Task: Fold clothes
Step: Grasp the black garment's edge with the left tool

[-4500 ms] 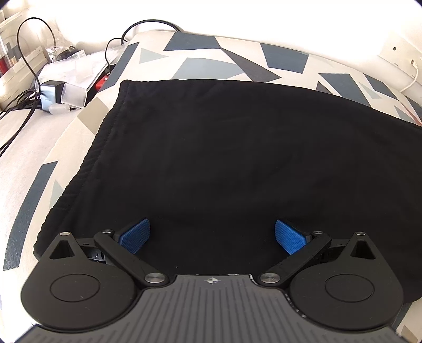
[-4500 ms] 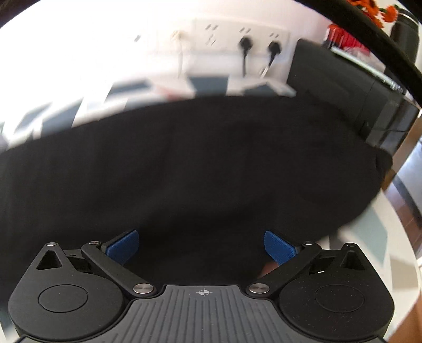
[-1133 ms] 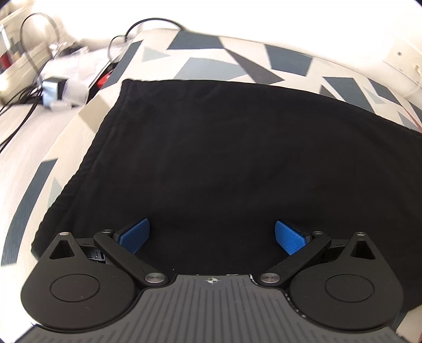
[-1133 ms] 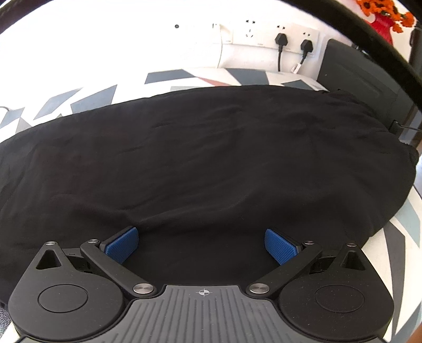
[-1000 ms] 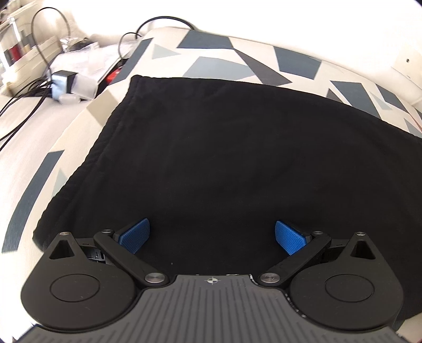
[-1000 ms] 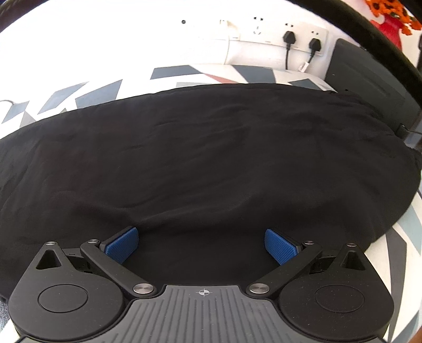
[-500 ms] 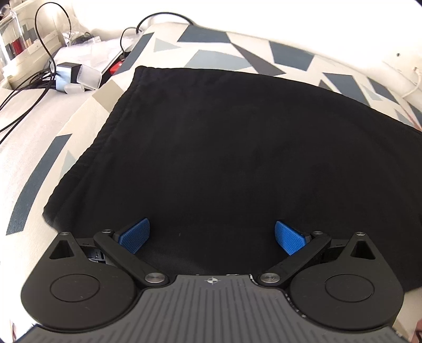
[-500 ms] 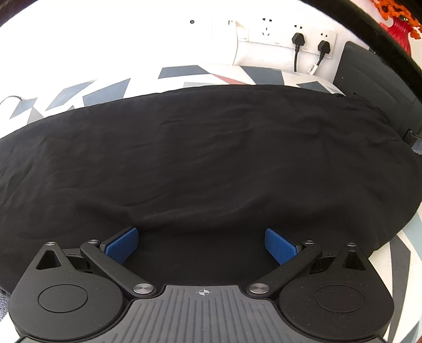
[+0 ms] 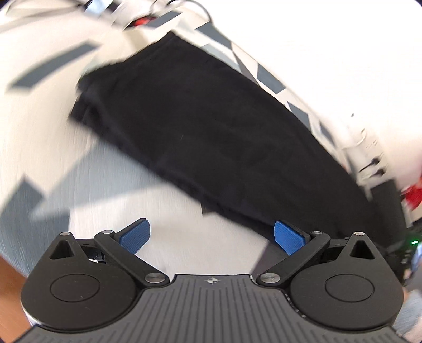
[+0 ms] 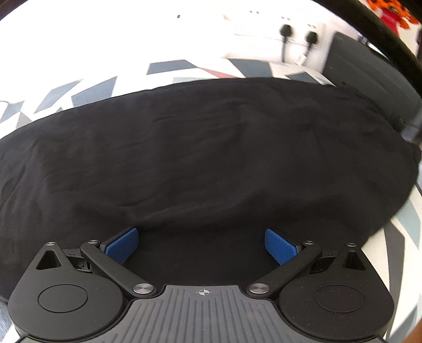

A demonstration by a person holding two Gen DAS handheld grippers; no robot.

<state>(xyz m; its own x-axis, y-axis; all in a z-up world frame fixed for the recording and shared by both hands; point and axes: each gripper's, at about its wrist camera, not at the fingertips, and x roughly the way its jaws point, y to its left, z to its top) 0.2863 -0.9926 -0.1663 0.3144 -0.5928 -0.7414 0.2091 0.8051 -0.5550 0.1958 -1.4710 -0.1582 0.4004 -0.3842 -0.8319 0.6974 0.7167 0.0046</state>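
A black garment [image 9: 211, 137] lies flat on a white cloth with grey geometric shapes [image 9: 110, 179]. In the blurred left wrist view it runs diagonally from upper left to lower right. My left gripper [image 9: 211, 237] is open over the bare cloth just off the garment's near edge, its right pad [image 9: 287, 236] at that edge. In the right wrist view the same black garment [image 10: 211, 147] fills the middle. My right gripper [image 10: 200, 245] is open low over the garment's near part, nothing between its blue pads [image 10: 121, 244].
Wall sockets with black plugs [image 10: 298, 37] sit on the far wall. A dark box-like object [image 10: 369, 79] stands at the right by the garment's end. Cables and small items [image 9: 137, 15] lie blurred at the far left. Something red [image 9: 412, 198] shows at right.
The left gripper has swung quickly off the garment to its near-left side and turned rightward; its view is now motion-blurred. The right gripper has barely shifted. Both stay open.
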